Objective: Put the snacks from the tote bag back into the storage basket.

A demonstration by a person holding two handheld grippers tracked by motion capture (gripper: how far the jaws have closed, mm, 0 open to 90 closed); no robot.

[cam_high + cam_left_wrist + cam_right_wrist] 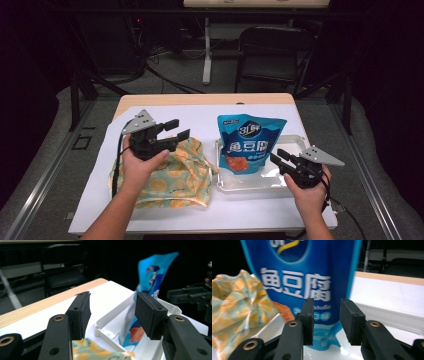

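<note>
A blue snack pouch (pixel 250 142) stands upright in a clear plastic tray (pixel 296 140) on the right half of the table. My right gripper (pixel 276 155) is at the pouch's lower right corner. In the right gripper view its jaws stand apart (pixel 327 315), with the pouch (pixel 307 272) just beyond the pads and not pressed. A yellow-and-green patterned cloth bag (pixel 175 175) lies crumpled left of the tray. My left gripper (pixel 183 128) hovers over the bag's far edge, open and empty (pixel 111 307), pointing toward the tray (pixel 110 317) and pouch (pixel 155 272).
A white sheet (pixel 200 112) covers the wooden table (pixel 200 99). A black chair (pixel 272 50) and a desk leg (pixel 206 55) stand on the floor beyond the far edge. The sheet's bare far-left area (pixel 150 107) offers free room.
</note>
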